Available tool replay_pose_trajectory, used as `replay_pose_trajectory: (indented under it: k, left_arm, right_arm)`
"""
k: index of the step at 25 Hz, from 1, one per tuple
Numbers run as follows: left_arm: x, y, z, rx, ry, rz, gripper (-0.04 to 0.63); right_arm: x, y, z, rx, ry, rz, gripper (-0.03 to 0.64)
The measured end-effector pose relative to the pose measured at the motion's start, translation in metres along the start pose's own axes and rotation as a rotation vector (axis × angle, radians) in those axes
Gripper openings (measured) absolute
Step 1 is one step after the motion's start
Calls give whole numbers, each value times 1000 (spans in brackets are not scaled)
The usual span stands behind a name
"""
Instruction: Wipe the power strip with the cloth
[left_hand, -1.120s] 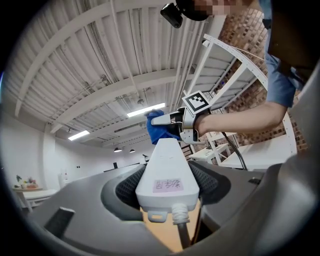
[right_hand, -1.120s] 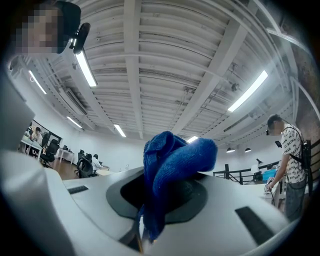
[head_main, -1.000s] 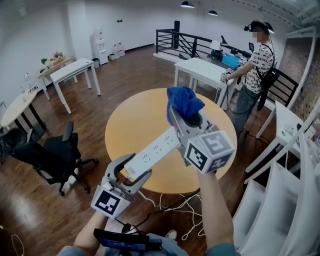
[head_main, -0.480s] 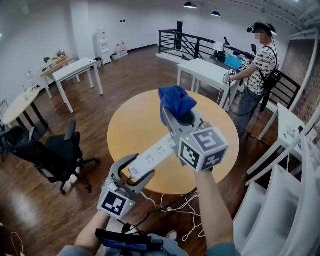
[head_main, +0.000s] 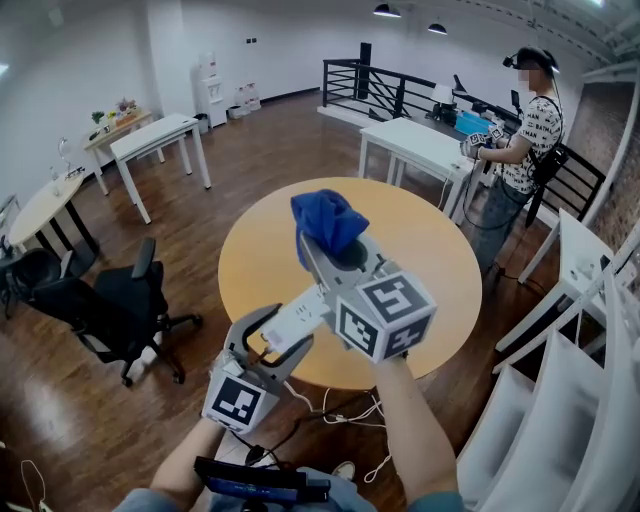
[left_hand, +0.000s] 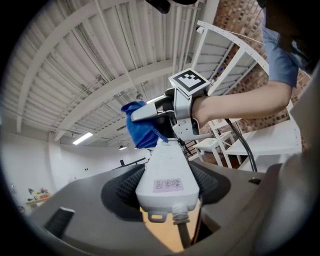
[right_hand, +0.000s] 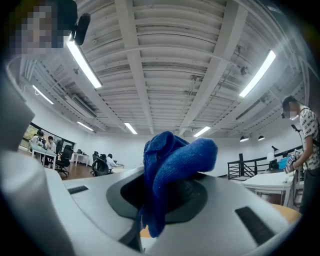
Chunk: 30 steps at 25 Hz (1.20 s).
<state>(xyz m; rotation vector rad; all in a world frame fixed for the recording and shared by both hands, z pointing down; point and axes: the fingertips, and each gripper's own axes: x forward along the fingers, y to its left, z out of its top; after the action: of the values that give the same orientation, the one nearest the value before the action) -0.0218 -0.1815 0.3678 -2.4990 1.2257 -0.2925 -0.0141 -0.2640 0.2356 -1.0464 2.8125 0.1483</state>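
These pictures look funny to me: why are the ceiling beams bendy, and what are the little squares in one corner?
Left gripper view: the wide lens bows the straight ceiling beams and darkens the corners; the close power strip looks huge. Right gripper view: same bowing, light strips glare white, the cloth is sharp, the squares top left are a patch hiding a face.

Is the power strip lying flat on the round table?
No, the left claw grips the white power strip at its cord end, raised clear of the round wooden table.

Head view downward; gripper views close (sharing cloth (left_hand: 139, 132)).
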Motion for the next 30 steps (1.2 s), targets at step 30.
replay_pose_trajectory:
  k: [30]
  left_arm:
    - [-2,0,-4,32,20,17,282]
  right_arm:
    - [9,48,-17,49,-4,77,69]
